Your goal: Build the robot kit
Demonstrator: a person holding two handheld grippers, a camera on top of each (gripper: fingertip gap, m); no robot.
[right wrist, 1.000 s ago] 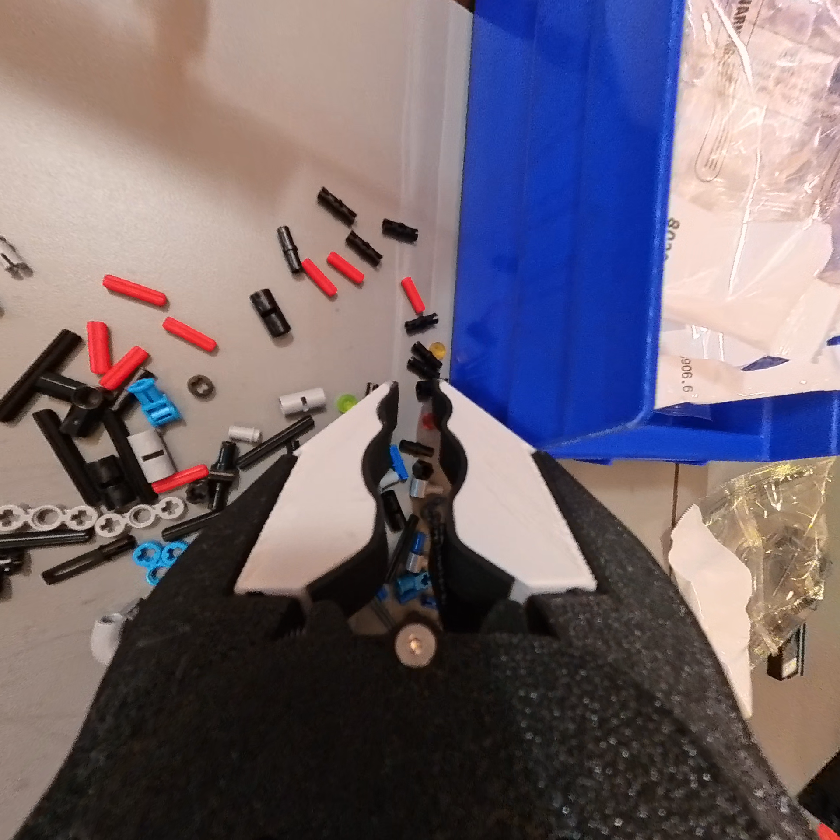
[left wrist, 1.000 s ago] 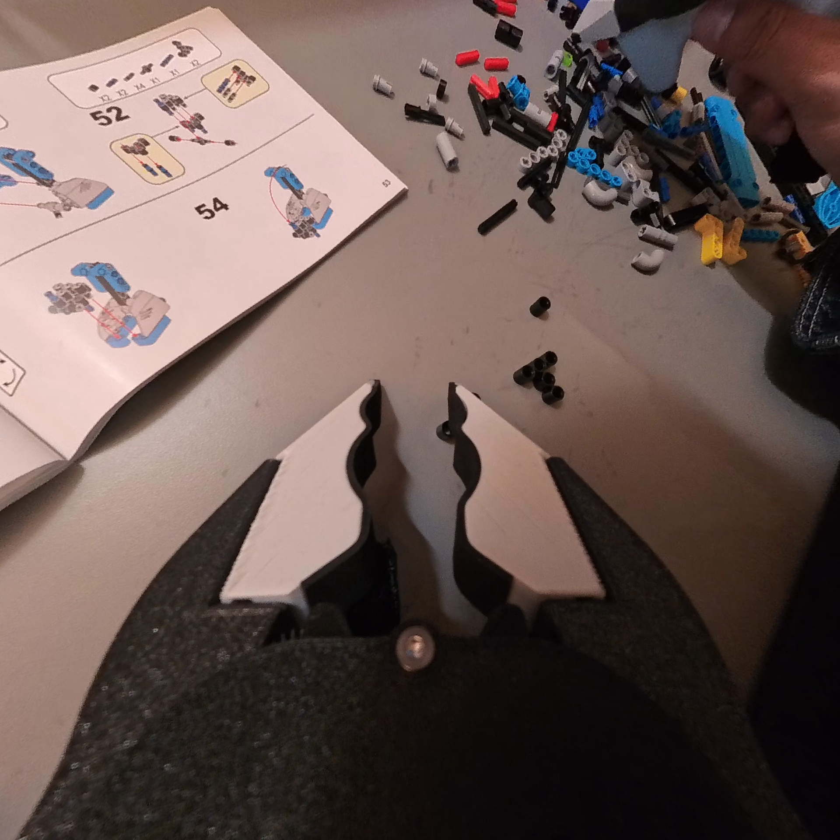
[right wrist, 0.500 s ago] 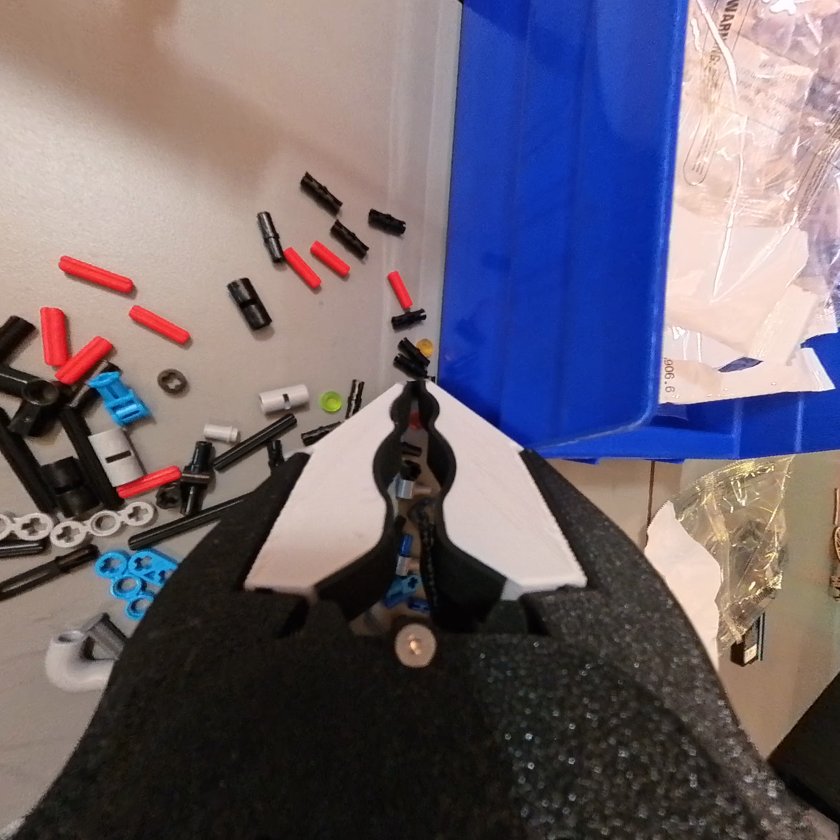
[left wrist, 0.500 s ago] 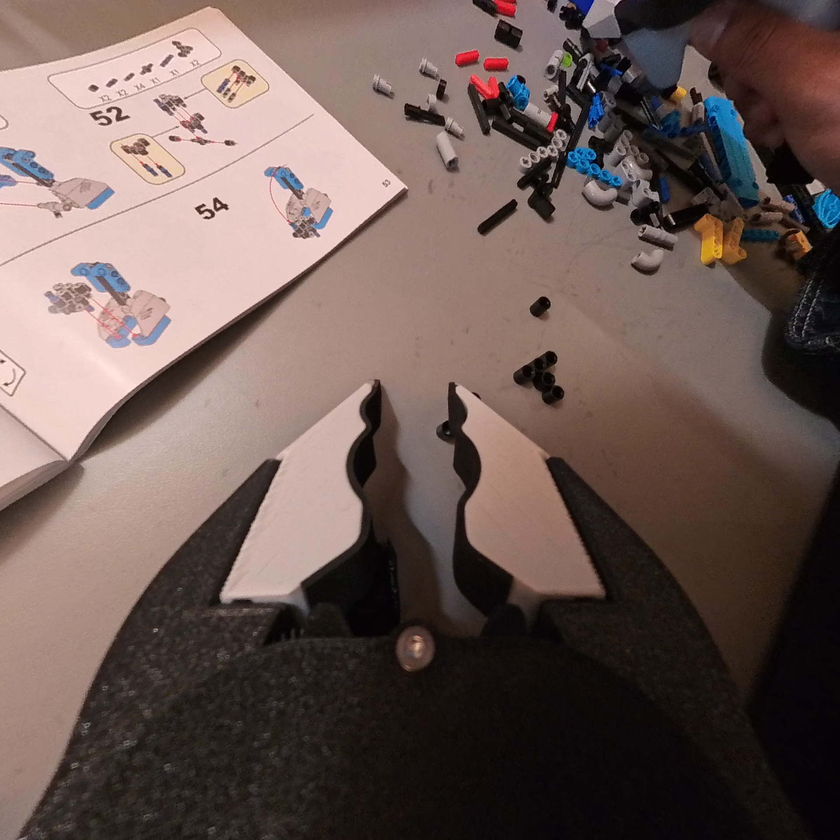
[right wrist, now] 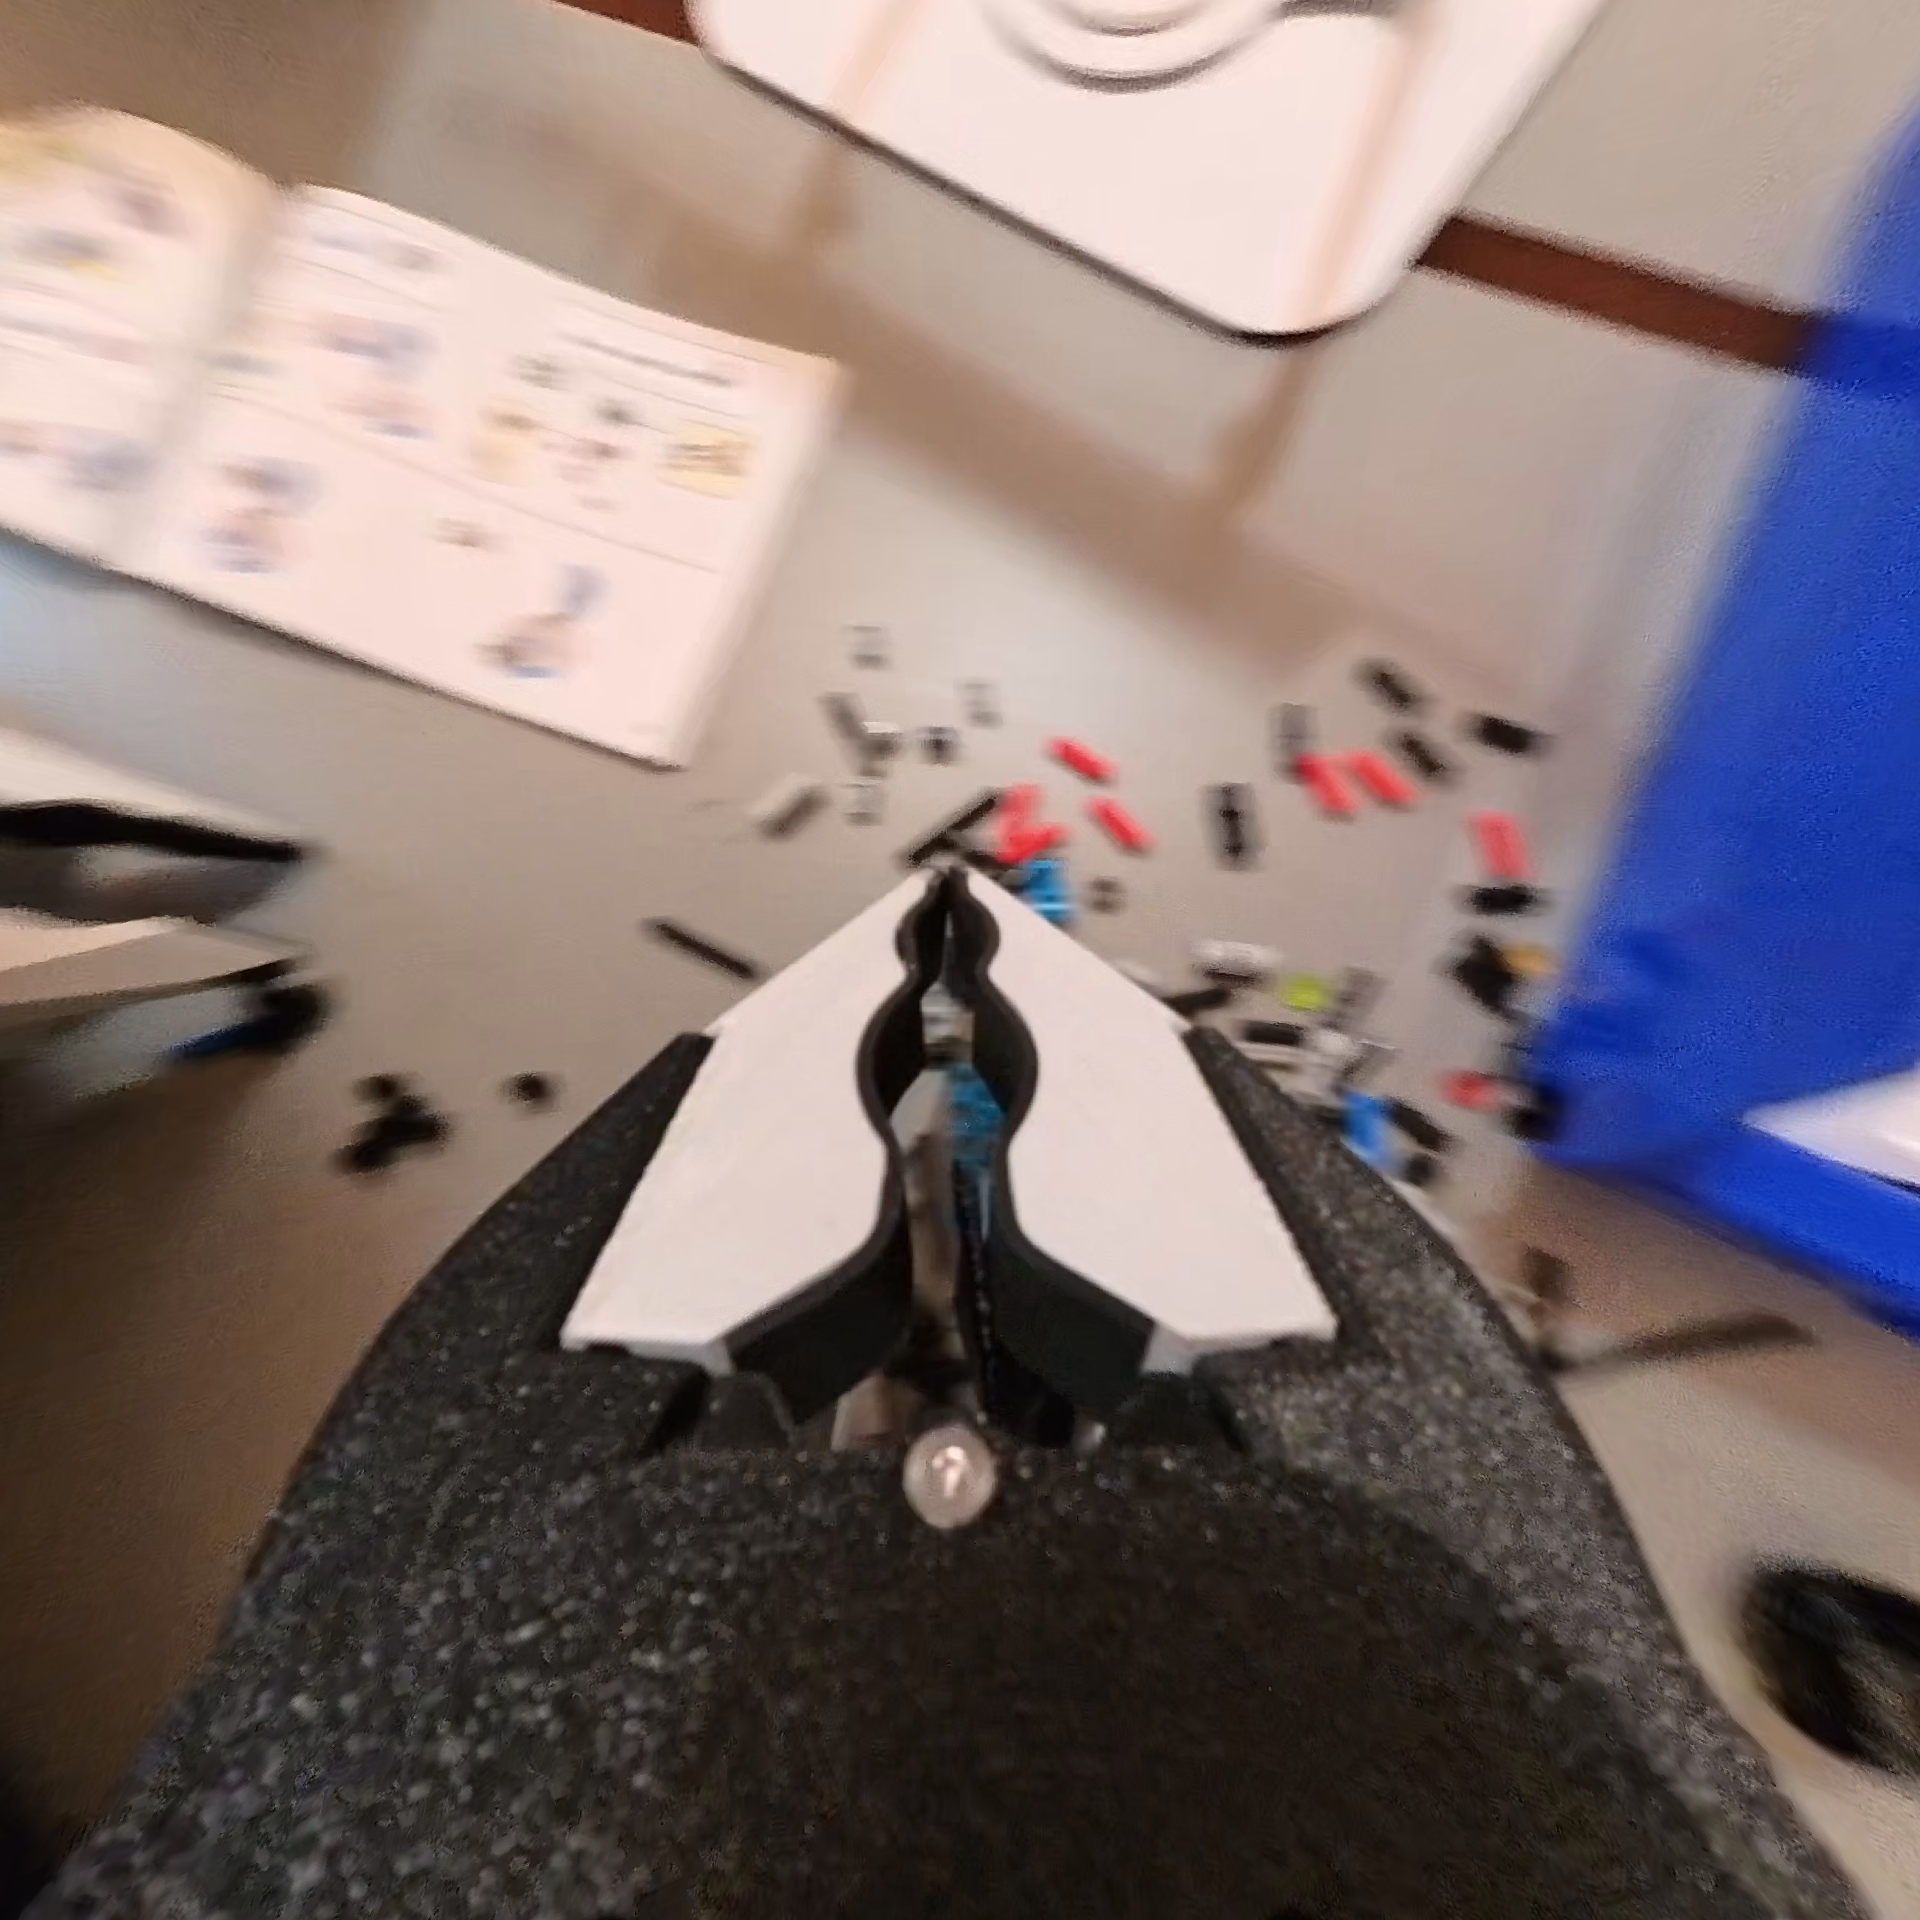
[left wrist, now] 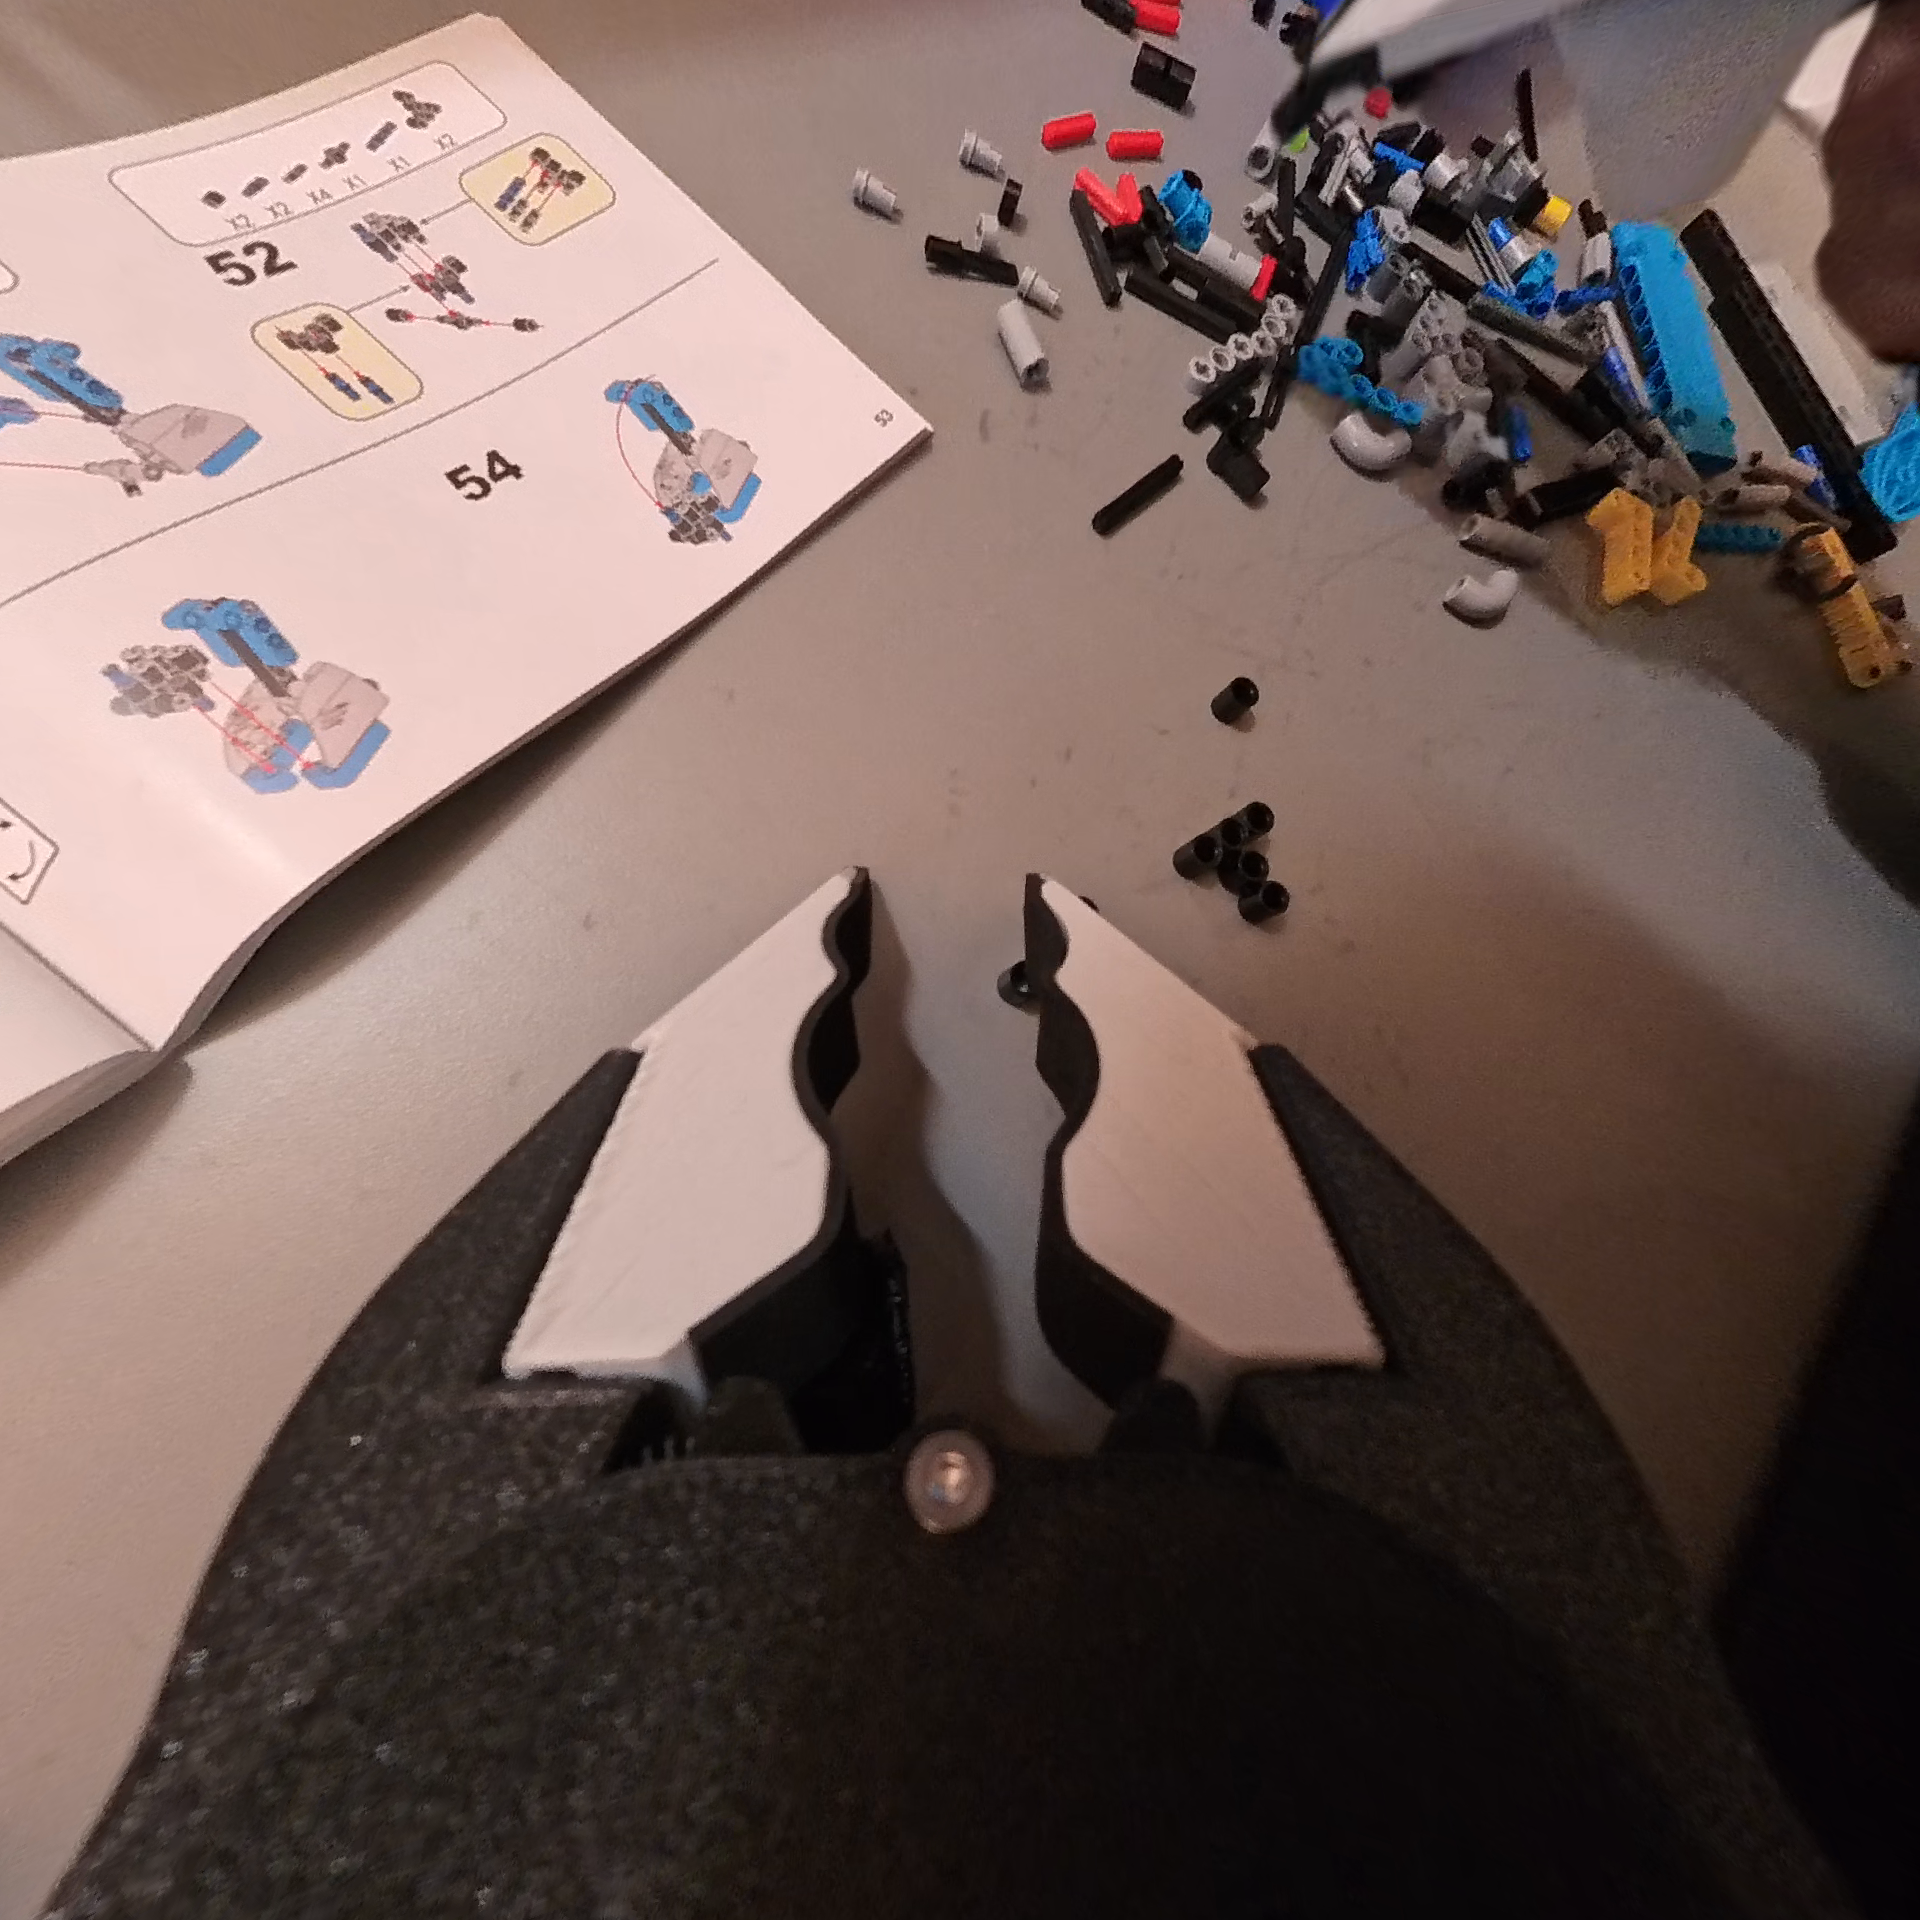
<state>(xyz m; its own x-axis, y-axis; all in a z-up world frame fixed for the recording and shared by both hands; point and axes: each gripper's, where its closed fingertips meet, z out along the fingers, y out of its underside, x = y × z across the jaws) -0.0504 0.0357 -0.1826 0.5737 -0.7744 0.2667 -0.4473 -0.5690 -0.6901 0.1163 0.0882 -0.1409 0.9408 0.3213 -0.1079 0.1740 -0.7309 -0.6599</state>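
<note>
- Resting low over the grey table, the left gripper has its white fingers spread apart with nothing between them.
- Touching the inner edge of its right fingertip, at about 3 o'clock from the gap, is a small black pin lying on the table.
- Sitting near the tips at 1 o'clock is a cluster of black connector pieces; a single black bush lies farther along the same line.
- Lying open at 10 o'clock is an instruction booklet, its printed building diagrams facing up.
- Spreading across 1 to 2 o'clock is a heap of building-toy parts: red pins, black axles, grey connectors, a light-blue beam and yellow pieces.
- Showing only in part at the top right edge is a person's hand.
- Blurring heavily, the right wrist view shows the right gripper with its tips together; whether a small part is pinched between them cannot be told.
- Scattered on the table beyond those tips, from 12 to 2 o'clock, are red pins and black pieces.
- Standing at 3 o'clock is a blue bin, and the booklet lies at 10 o'clock.
- Lying near, at 9 o'clock, is the black cluster.
</note>
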